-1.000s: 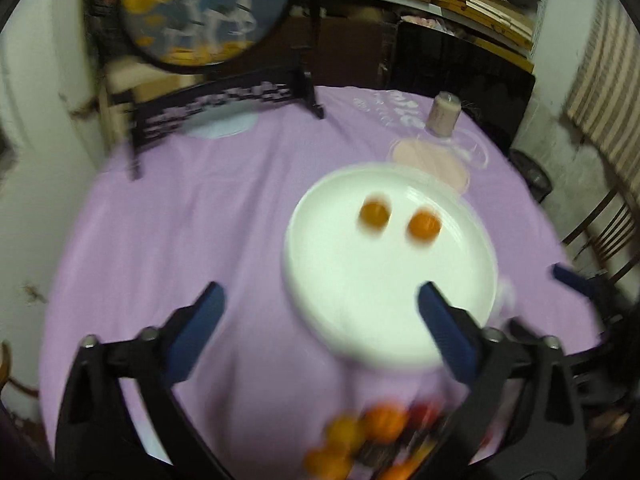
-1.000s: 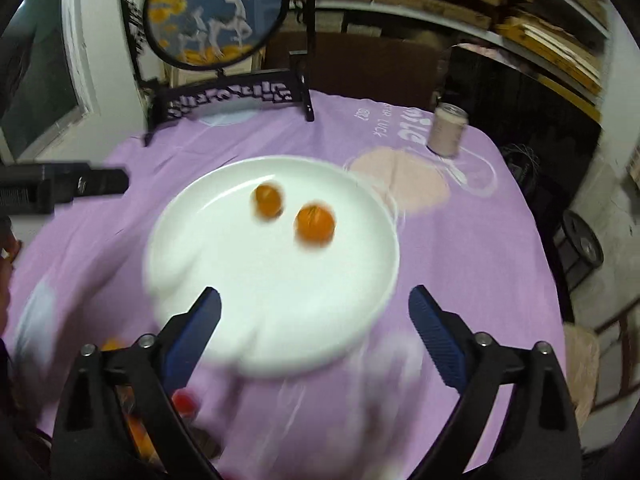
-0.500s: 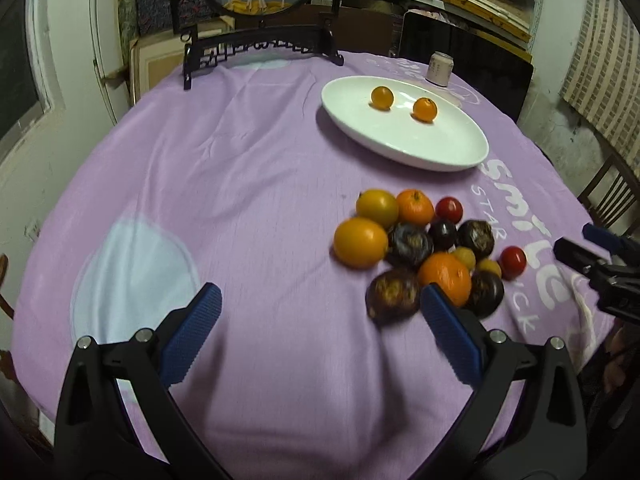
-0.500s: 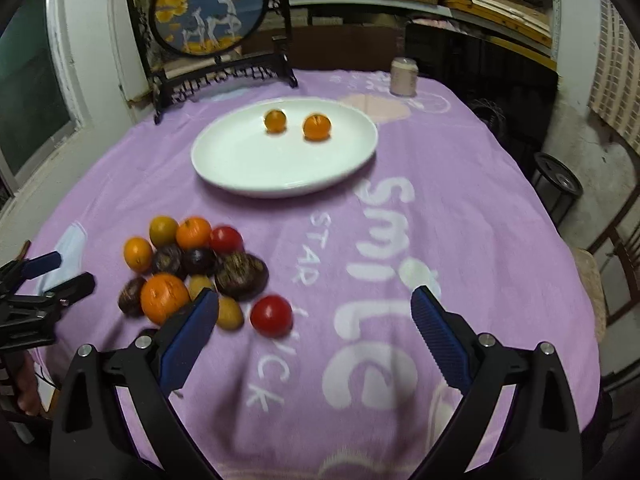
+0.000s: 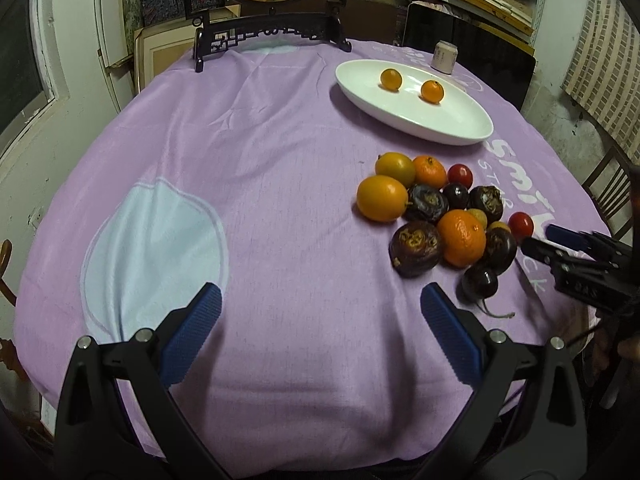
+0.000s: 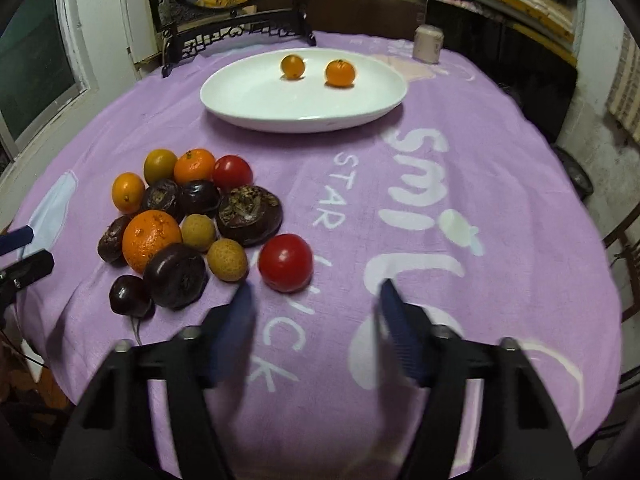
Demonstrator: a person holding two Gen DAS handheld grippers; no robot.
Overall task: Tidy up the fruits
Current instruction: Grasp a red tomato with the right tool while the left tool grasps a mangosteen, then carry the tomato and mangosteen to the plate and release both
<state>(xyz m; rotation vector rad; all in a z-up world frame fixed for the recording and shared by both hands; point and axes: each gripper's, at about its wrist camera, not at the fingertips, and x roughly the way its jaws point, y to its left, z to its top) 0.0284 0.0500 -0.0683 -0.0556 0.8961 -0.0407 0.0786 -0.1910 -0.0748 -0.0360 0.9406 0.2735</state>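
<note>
Left wrist view: the white plate [image 5: 416, 120] sits at the far side of the worktop [image 5: 280, 184], and only two small oranges [image 5: 411, 85] lie on it, a little apart from each other. Nearer, to the right, the pile [image 5: 440, 216] of loose fruit rests on the purple cloth: orange and yellow fruits, several dark purple ones, two red ones, most touching one another. The left gripper [image 5: 320, 316] hangs over bare cloth well to the left of the pile, jaws spread wide with nothing between them. At the right edge the right gripper [image 5: 536, 240] reaches in just beside a red tomato [image 5: 521, 224] at the pile's rim.

Right wrist view: the plate [image 6: 248, 108] again shows just the two oranges [image 6: 316, 70]. The pile [image 6: 188, 216] lies left of centre, with the tomato [image 6: 285, 263] at its near right corner, a bit apart from the two pale tan fruits [image 6: 227, 260] beside it. The right gripper [image 6: 316, 300] is below and right of that tomato; its jaws have just been closing, they are blurred, and only cloth shows between them. Nothing is pinched.

By my reading, the work is at an early stage: two fruits are placed and a dozen or so wait on the cloth. The tomato looks like the nearest candidate for the right gripper, but no grasp has been made yet.
</note>
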